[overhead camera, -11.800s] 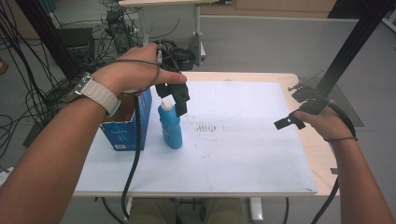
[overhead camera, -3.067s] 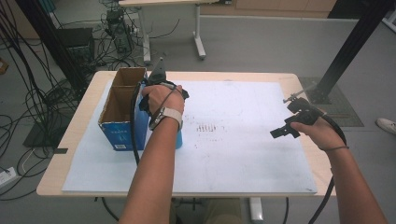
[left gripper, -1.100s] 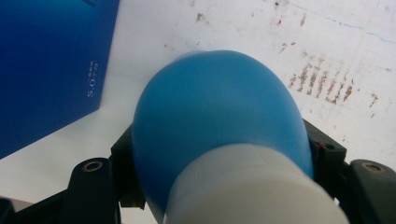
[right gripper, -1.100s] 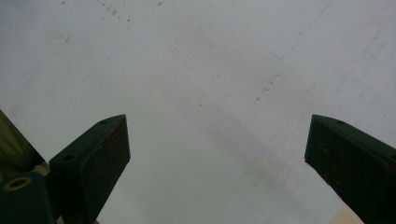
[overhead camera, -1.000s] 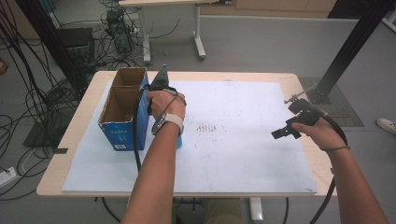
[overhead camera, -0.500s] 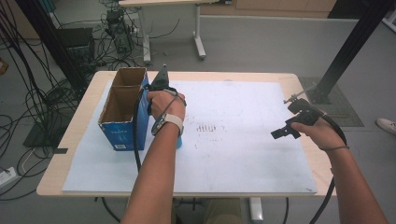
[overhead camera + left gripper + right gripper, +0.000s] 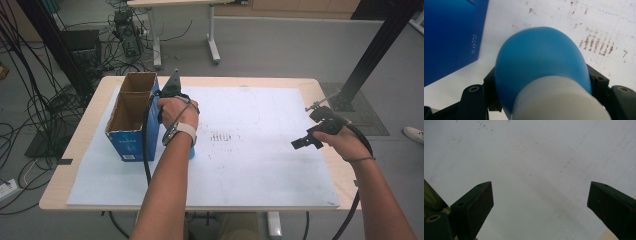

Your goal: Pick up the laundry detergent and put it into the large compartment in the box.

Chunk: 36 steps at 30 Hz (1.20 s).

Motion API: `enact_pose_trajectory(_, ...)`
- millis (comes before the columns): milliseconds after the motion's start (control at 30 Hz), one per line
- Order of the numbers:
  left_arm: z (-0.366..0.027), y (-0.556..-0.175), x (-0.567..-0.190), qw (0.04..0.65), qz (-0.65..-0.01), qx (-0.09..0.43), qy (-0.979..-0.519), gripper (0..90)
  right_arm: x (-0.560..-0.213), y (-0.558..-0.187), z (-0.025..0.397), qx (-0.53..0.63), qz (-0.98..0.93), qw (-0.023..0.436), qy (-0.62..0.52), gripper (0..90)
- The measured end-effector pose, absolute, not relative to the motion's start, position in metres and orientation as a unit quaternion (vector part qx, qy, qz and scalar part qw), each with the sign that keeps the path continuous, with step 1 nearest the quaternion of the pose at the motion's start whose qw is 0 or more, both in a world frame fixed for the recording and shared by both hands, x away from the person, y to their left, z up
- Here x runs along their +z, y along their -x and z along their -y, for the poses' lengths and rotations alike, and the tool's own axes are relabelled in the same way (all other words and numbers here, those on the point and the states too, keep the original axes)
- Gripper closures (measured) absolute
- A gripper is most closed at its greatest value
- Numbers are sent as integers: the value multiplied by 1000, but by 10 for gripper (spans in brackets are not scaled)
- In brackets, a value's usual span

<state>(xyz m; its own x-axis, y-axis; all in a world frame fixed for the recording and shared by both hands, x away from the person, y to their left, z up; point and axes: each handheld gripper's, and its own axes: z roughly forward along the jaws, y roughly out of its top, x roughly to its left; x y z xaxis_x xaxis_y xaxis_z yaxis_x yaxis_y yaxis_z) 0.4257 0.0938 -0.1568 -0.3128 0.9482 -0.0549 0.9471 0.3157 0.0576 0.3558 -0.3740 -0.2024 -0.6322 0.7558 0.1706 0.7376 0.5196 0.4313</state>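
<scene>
- Blue bottle, high view: it stands on the white mat just beside the cardboard box, mostly hidden under the left hand. A sideways nudge could knock it into the box wall.
- Left gripper view: the left gripper is clamped around the bottle below its white cap; that rounded body could slip.
- Right gripper view: the right gripper hangs with its 2 jaws spread wide over bare mat, too far off to steady anything.

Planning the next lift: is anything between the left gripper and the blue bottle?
Nothing visible: the left gripper is already shut on the bottle, its jaws against both sides. The box stands beside it, apart.
</scene>
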Motion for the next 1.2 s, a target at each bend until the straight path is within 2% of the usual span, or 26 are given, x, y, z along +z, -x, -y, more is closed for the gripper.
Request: enact_pose_trajectory(1200,-93,-424,-157,38,-805,11,-591,337,-201,-355,373,239,-872,20,-427,63)
